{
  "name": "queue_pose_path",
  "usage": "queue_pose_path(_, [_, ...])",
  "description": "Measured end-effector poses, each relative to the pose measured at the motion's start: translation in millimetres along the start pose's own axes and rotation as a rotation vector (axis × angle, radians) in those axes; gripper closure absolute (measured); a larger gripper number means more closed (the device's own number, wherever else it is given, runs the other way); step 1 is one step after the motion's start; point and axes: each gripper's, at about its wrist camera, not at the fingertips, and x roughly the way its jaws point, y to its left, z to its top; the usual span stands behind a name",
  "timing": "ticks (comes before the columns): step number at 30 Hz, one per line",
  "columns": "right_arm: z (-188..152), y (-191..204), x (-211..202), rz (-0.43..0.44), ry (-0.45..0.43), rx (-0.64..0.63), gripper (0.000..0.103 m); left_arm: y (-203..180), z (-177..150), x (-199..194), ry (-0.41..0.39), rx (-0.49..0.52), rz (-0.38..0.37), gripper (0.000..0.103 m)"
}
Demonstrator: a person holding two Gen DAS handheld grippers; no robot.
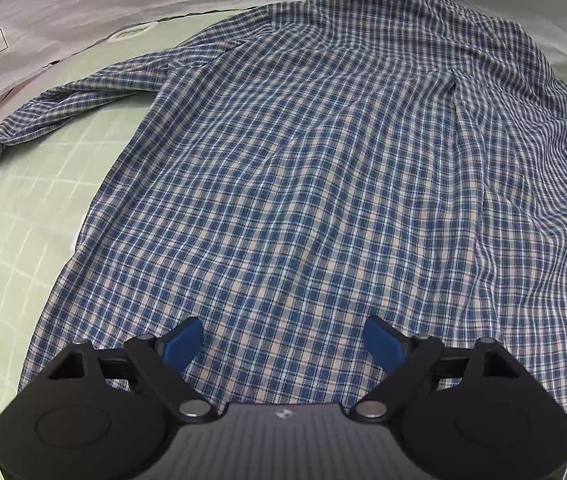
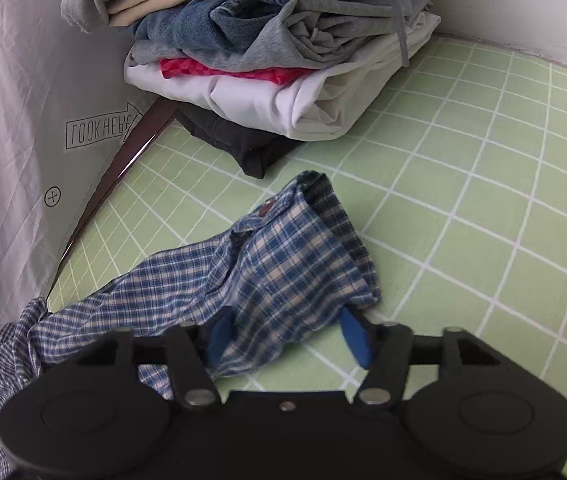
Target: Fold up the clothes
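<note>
A blue and cream checked shirt (image 1: 323,168) lies spread back-up on the green grid mat (image 1: 11,216), one sleeve (image 1: 71,108) trailing off to the left. My left gripper (image 1: 283,338) hovers open over the shirt's lower back, nothing between its blue pads. In the right wrist view the shirt's other sleeve (image 2: 267,264) lies crumpled on the mat, cuff end pointing away with a small button showing. My right gripper (image 2: 287,332) is open and straddles the near part of that sleeve; fabric lies between the pads, and they are apart from it.
A stack of folded clothes (image 2: 275,52) in grey, denim blue, pink, white and black stands at the back of the mat (image 2: 483,184). A white cloth backdrop (image 2: 15,120) with a "LOOK HERE" arrow runs along the left. A white wall borders the right.
</note>
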Motion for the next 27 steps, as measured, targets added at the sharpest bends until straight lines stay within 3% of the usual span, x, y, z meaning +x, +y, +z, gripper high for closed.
queue_pose_path(1, [4,-1,2,-0.007,-0.011,0.008,0.094,2,0,0,0.000,-0.006,0.000,0.012])
queue_pose_path(2, [7,-5,-4,-0.016,-0.036,0.001,0.097,3,0,0,0.001,-0.014,-0.002,0.011])
queue_pose_path(12, [32,-47,-65,-0.108,-0.291,-0.068,0.098,13,0,4,0.004,-0.089,-0.010,0.003])
queue_pose_path(14, [37,-56,-74,-0.136,-0.327,-0.079,0.095,15,1,4,0.005,-0.096,-0.009,0.002])
queue_pose_path(16, [35,-65,-64,-0.220,-0.271,-0.073,0.069,16,3,4,0.008,-0.085,-0.011,0.002])
queue_pose_path(17, [34,-69,-59,-0.262,-0.243,-0.071,0.063,16,4,3,0.010,-0.080,-0.011,0.002])
queue_pose_path(19, [30,-75,-57,-0.312,-0.227,-0.063,0.060,16,5,3,0.012,-0.072,-0.012,0.002])
queue_pose_path(22, [24,-69,-63,-0.336,-0.272,-0.098,0.056,15,7,3,0.017,-0.069,-0.011,0.001])
queue_pose_path(27, [21,-43,-57,-0.316,-0.300,-0.238,0.053,16,10,2,0.025,-0.069,-0.013,0.000])
